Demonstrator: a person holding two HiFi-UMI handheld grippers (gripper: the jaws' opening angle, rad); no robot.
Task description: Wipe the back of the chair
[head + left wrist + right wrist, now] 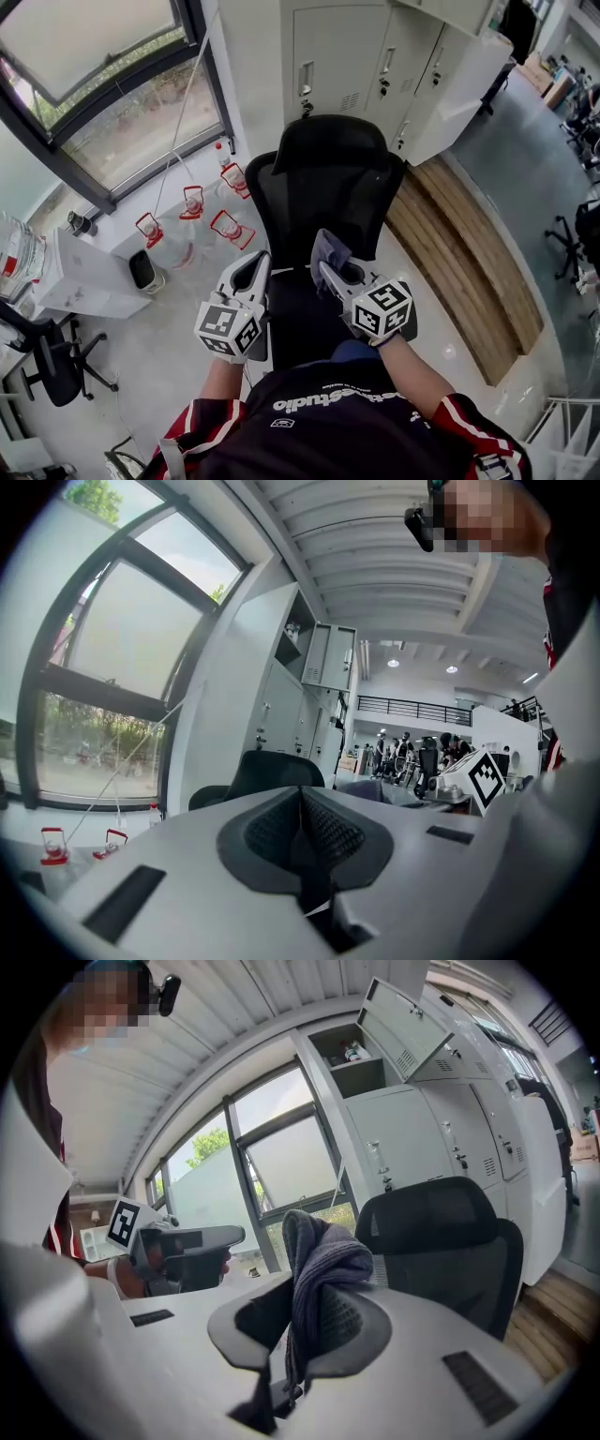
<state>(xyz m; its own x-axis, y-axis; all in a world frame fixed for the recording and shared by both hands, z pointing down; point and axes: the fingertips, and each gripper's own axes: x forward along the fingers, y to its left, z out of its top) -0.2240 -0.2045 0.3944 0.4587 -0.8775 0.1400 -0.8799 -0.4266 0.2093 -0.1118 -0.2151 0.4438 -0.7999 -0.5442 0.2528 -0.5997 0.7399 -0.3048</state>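
Note:
A black mesh office chair [323, 187] stands in front of me, its back and headrest facing me; it also shows as the chair [450, 1232] in the right gripper view and the chair [267, 771] in the left gripper view. My right gripper [325, 267] is shut on a grey-purple cloth [328, 247], which bunches up above the jaws as the cloth [319, 1255], just short of the chair back. My left gripper [251, 270] is shut with nothing in it, level with the right one, at the chair's left edge.
White metal lockers [394, 56] stand behind the chair. Several water jugs with red handles [192, 211] sit on the floor by the window [103, 84]. A wooden platform [469, 253] lies to the right, another black chair [52, 361] at the left.

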